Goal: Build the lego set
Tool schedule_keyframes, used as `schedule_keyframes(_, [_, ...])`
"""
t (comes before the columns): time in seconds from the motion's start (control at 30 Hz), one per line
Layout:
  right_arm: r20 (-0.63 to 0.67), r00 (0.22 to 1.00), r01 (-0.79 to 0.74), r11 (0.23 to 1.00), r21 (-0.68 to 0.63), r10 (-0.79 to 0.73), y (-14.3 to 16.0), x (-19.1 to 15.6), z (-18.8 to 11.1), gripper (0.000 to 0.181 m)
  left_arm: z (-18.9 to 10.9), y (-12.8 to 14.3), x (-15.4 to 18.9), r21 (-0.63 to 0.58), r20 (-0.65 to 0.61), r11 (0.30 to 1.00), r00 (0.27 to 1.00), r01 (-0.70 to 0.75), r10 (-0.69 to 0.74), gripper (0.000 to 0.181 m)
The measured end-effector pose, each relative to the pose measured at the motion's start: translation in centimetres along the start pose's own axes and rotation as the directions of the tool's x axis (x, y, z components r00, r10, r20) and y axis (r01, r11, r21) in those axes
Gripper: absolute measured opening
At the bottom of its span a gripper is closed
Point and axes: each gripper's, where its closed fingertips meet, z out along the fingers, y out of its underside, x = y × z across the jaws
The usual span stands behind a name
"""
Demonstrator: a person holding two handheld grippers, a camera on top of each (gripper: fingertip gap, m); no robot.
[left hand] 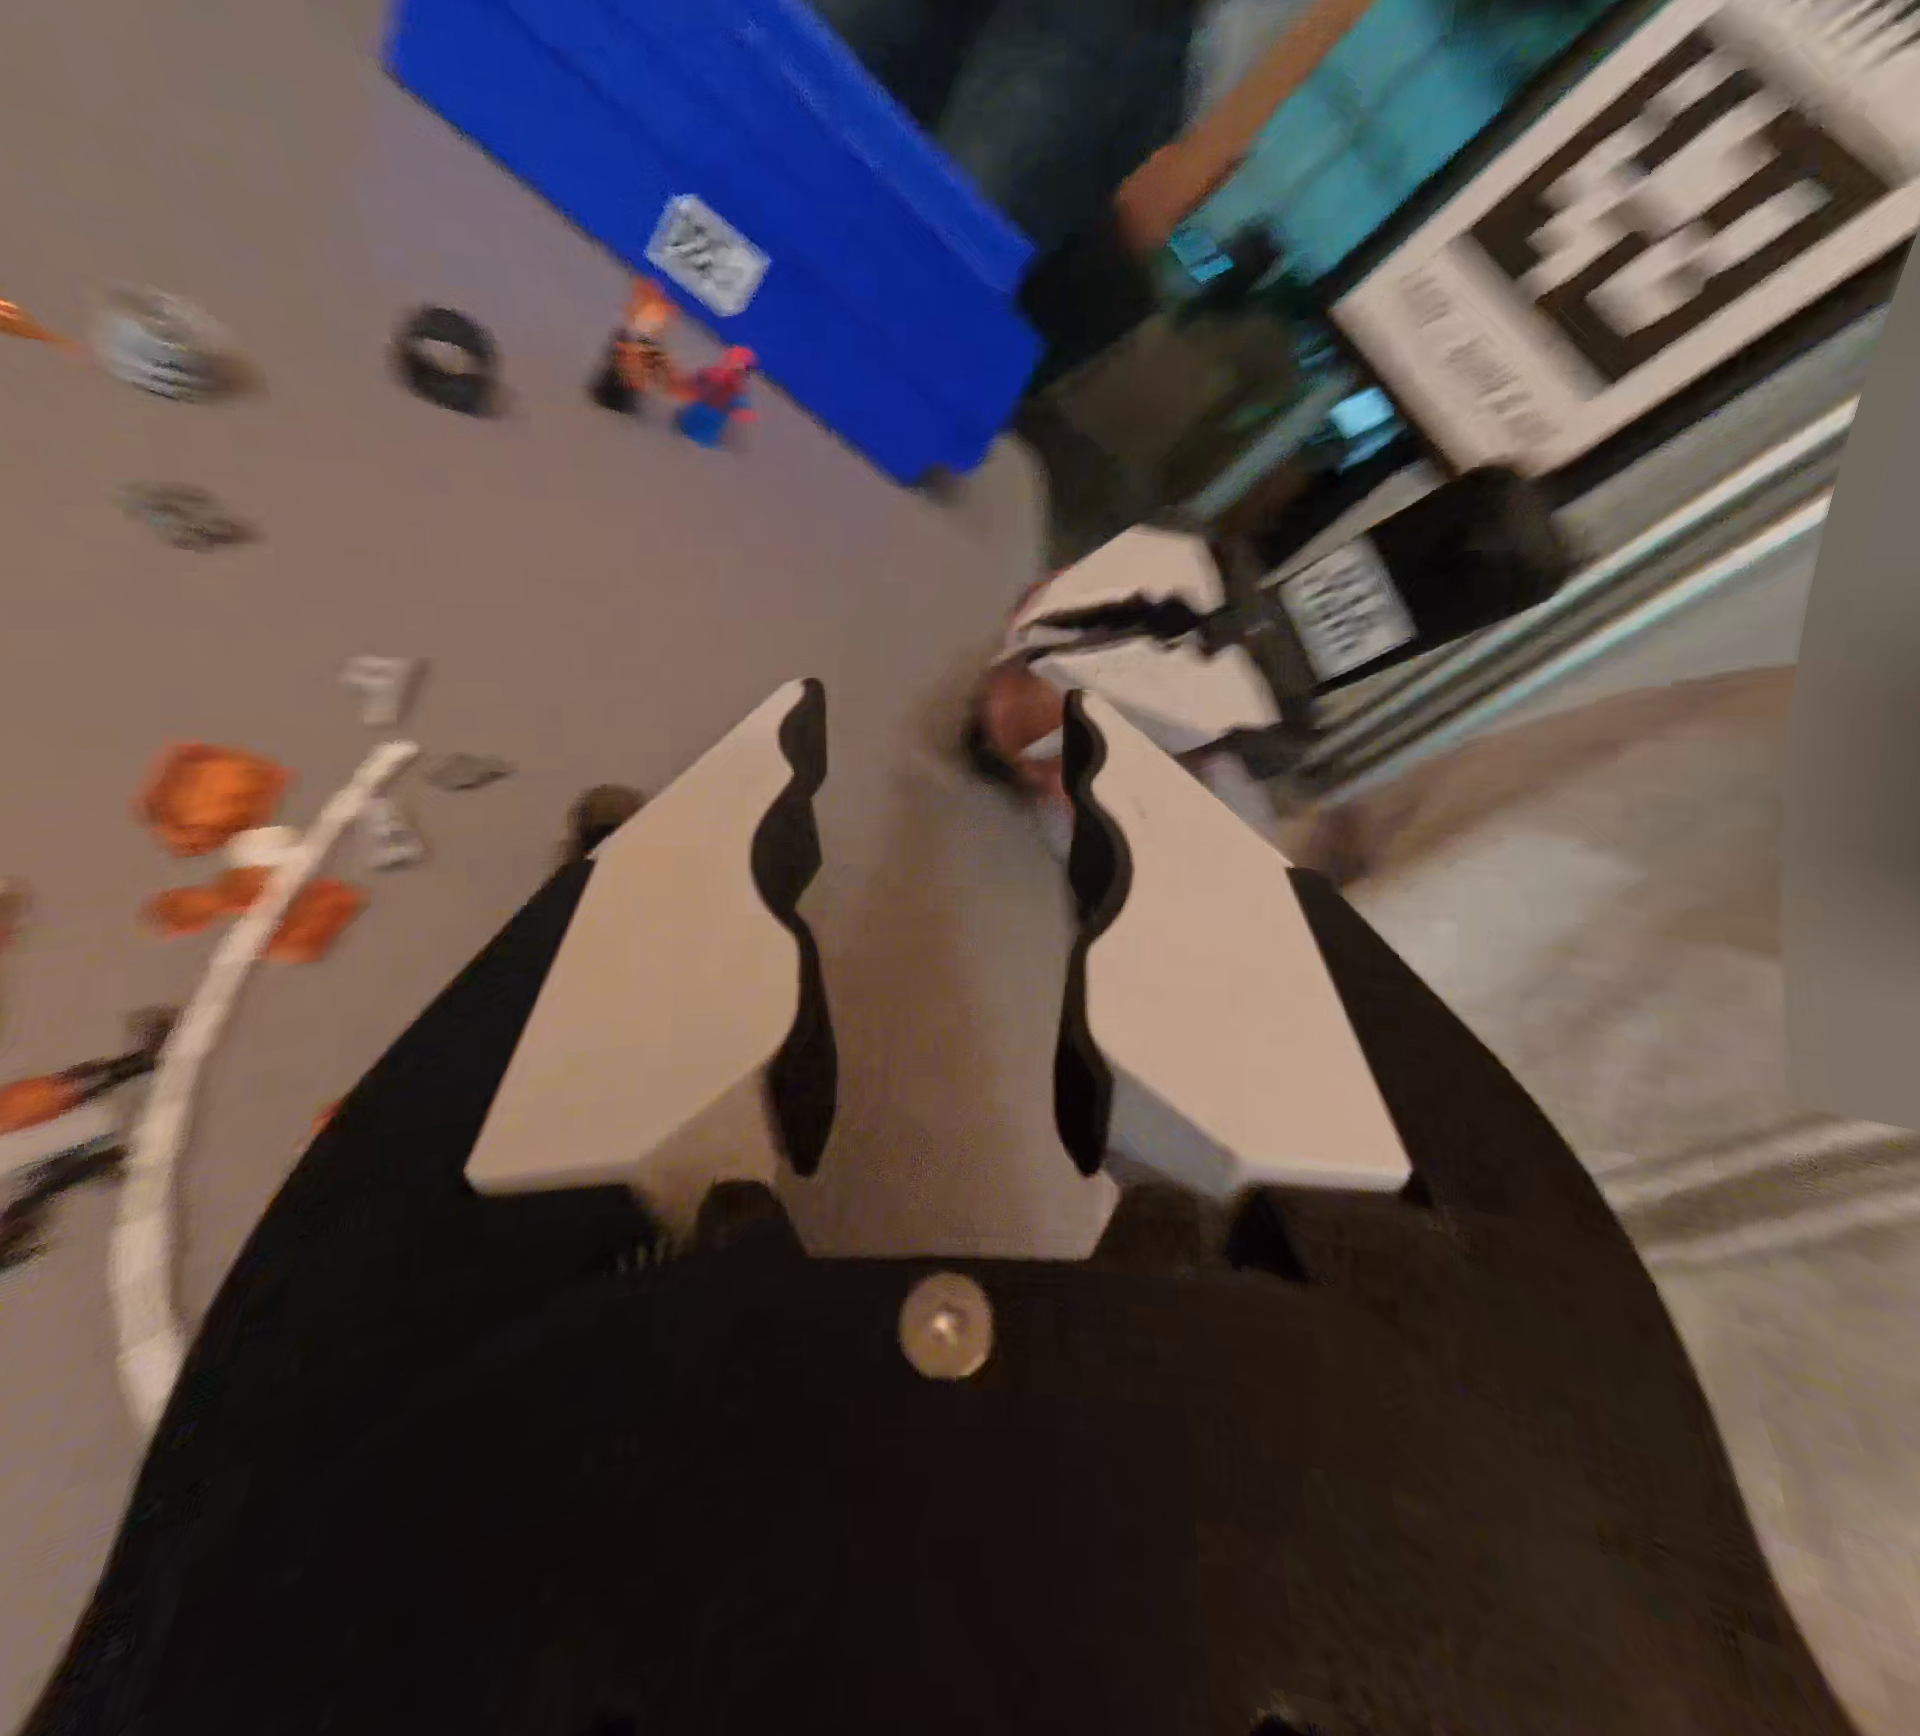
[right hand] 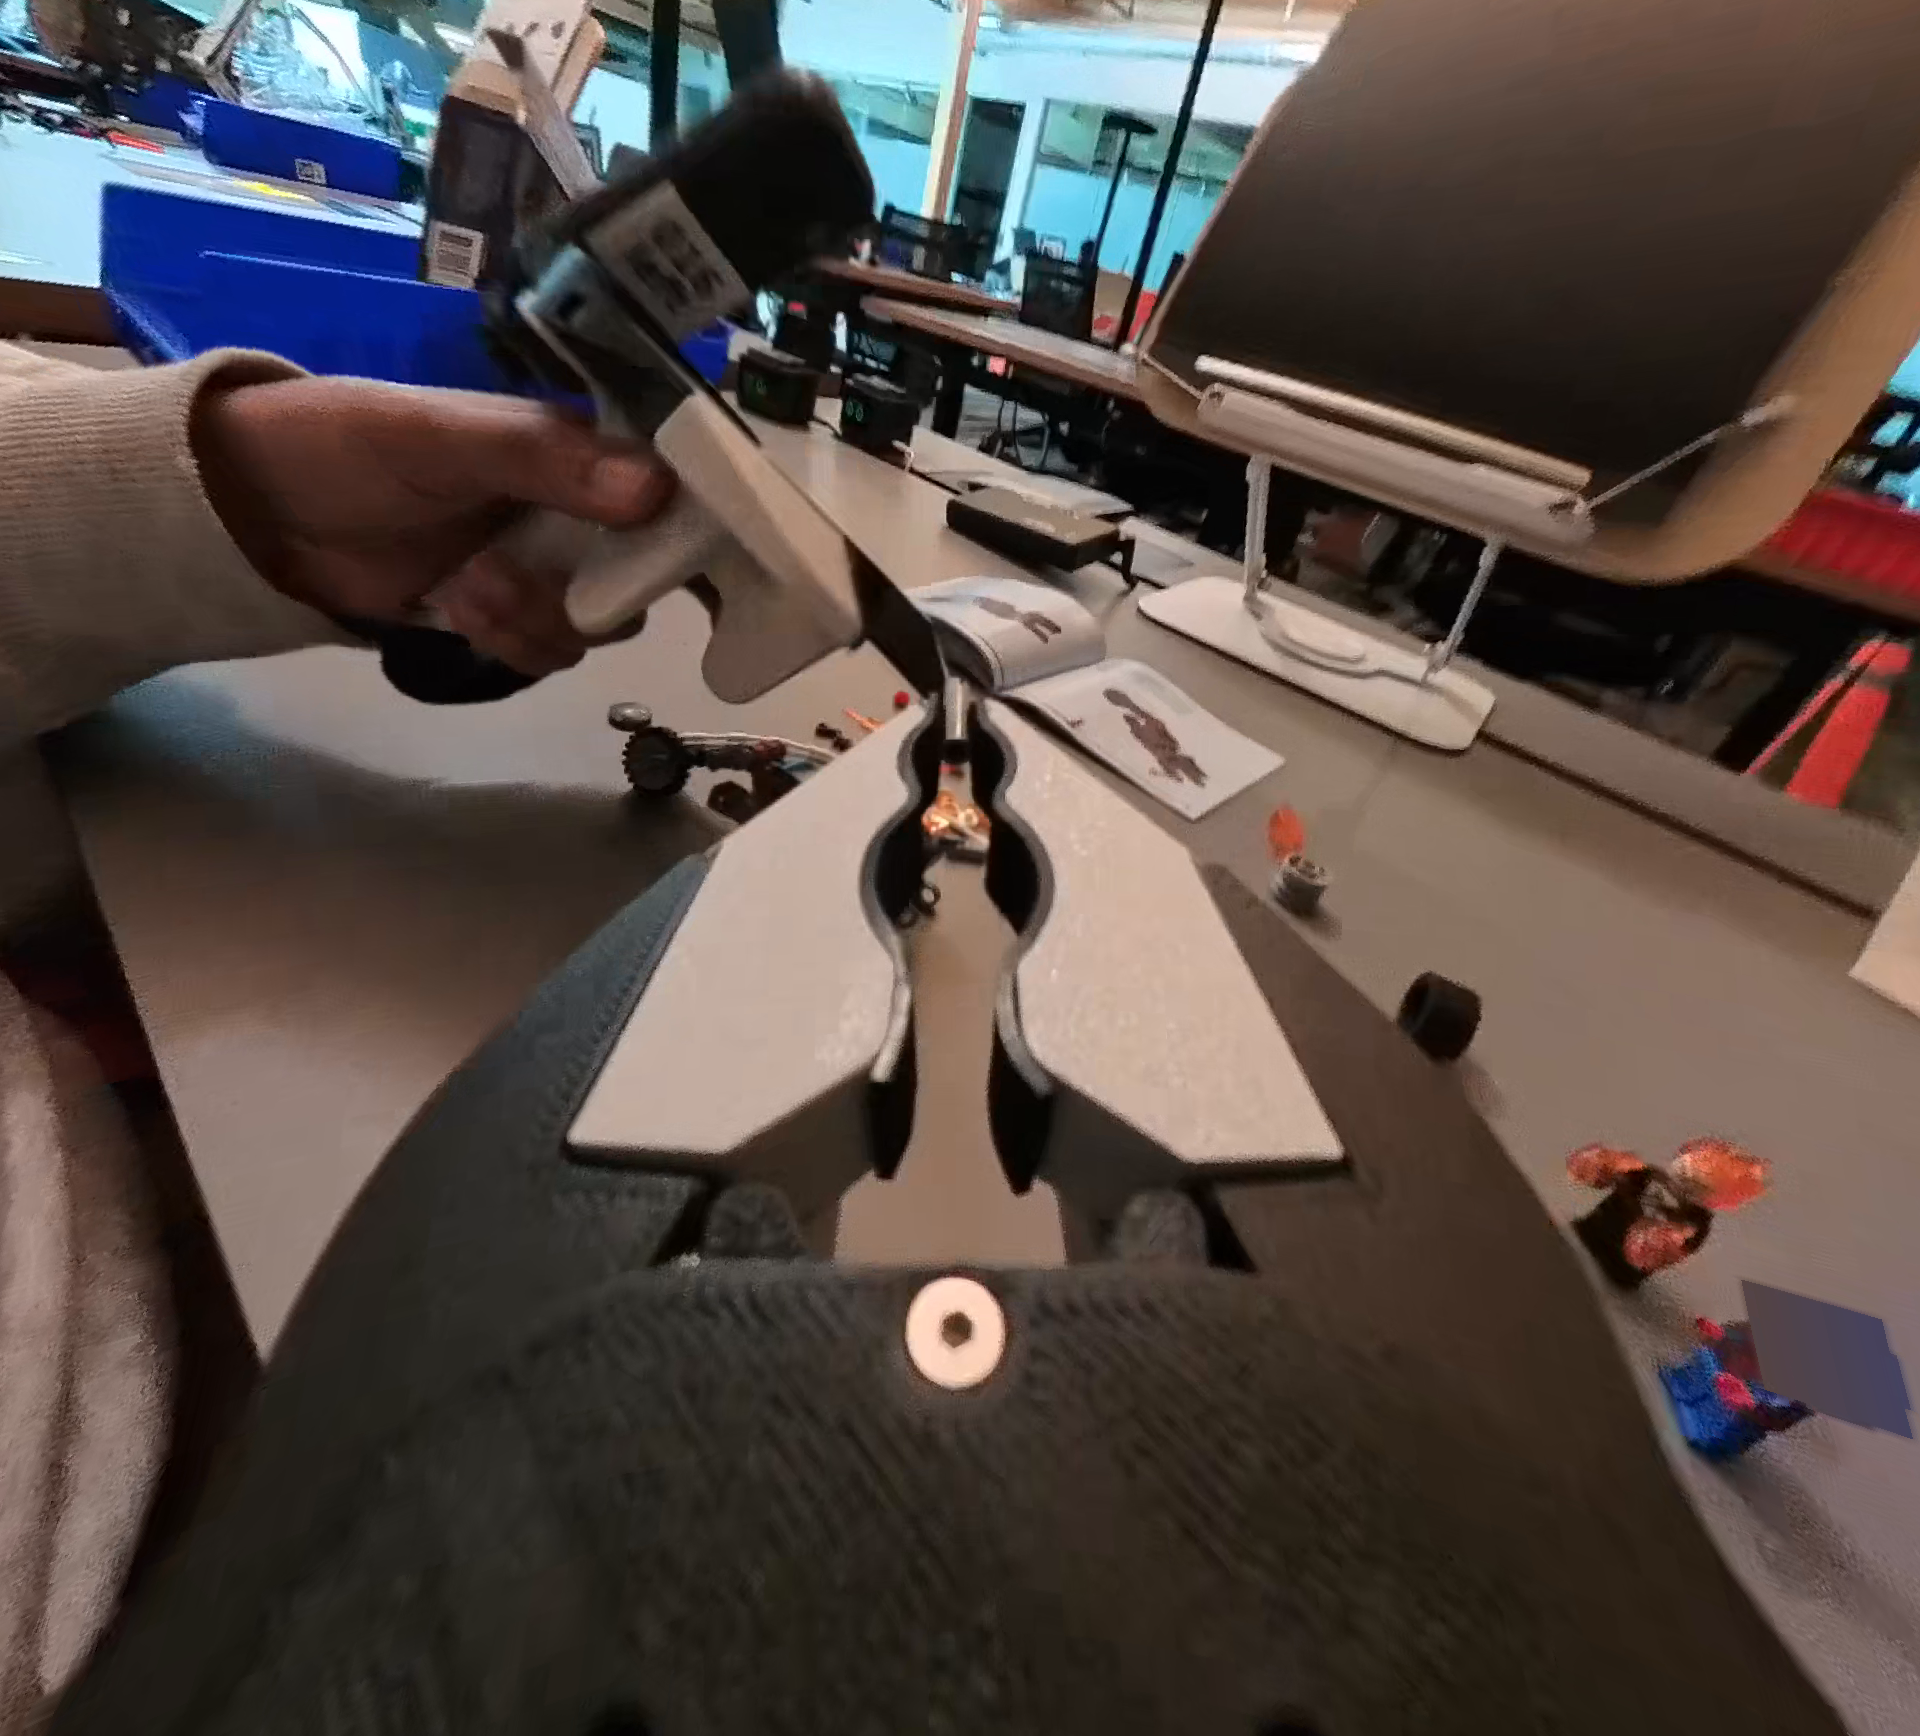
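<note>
My right gripper [right hand: 951, 725] is nearly shut, with its tips on a small thin grey lego piece [right hand: 951, 707] held above the grey table [right hand: 364, 907]. My left gripper [left hand: 945, 718] is open and empty; the view is blurred. In the right wrist view a hand [right hand: 416, 502] holds the left gripper [right hand: 904, 637] tilted down, its tip just above my right gripper's tips. The right gripper [left hand: 1122, 637] shows just beyond the left fingertips. A partly built lego vehicle [right hand: 675, 751] with a gear wheel lies on the table behind. Open instruction booklets [right hand: 1132, 720] lie beyond it.
Loose pieces lie to the right: a black tyre [right hand: 1439, 1013], a grey round piece [right hand: 1304, 881], an orange and black flame build [right hand: 1662, 1198], a blue and red minifigure [right hand: 1725, 1406]. A tablet on a stand [right hand: 1507, 232] stands at the back right. A blue bin [left hand: 675, 128] sits at the table's far side. Less than 4 cm separates the two grippers' tips.
</note>
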Motion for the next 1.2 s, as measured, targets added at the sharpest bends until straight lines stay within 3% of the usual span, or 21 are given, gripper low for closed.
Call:
schedule_keyframes(0.1, [-0.020,0.999,-0.047,0.996,-0.078,0.045,1.1,0.5,0.6,0.002,-0.4,1.5,-3.1,-0.180,0.262,0.971,0.944,-0.158,0.203,0.052])
schedule_keyframes(0.17, [-0.036,0.996,-0.090,0.979,-0.184,0.085,2.5,0.6,1.2,0.002,-0.6,2.6,-4.8,-0.304,0.355,0.934,0.887,-0.188,0.294,0.053])
schedule_keyframes(0.27, [-0.036,0.989,-0.144,0.917,-0.372,0.141,5.2,0.0,1.9,0.002,-0.6,4.3,-6.7,-0.449,0.410,0.877,0.833,-0.170,0.371,0.055])
schedule_keyframes(0.4, [-0.046,0.992,-0.126,0.870,-0.477,0.118,6.9,-0.5,2.0,0.003,-0.2,5.4,-7.7,-0.529,0.405,0.835,0.819,-0.151,0.406,0.052])
schedule_keyframes(0.6, [-0.027,1.000,-0.008,0.824,-0.566,-0.008,8.4,-1.1,2.4,0.003,0.2,5.7,-8.3,-0.517,0.378,0.845,0.850,-0.134,0.366,0.033])
schedule_keyframes(0.93, [0.023,0.944,0.274,0.745,-0.608,-0.329,9.4,-1.5,3.1,0.003,0.0,5.5,-7.8,-0.430,0.336,0.901,0.915,-0.063,0.224,0.031])
schedule_keyframes(1.2, [0.030,0.944,0.285,0.769,-0.572,-0.328,8.8,-1.6,3.3,0.003,-0.1,5.4,-7.7,-0.395,0.318,0.918,0.932,-0.035,0.172,0.030])
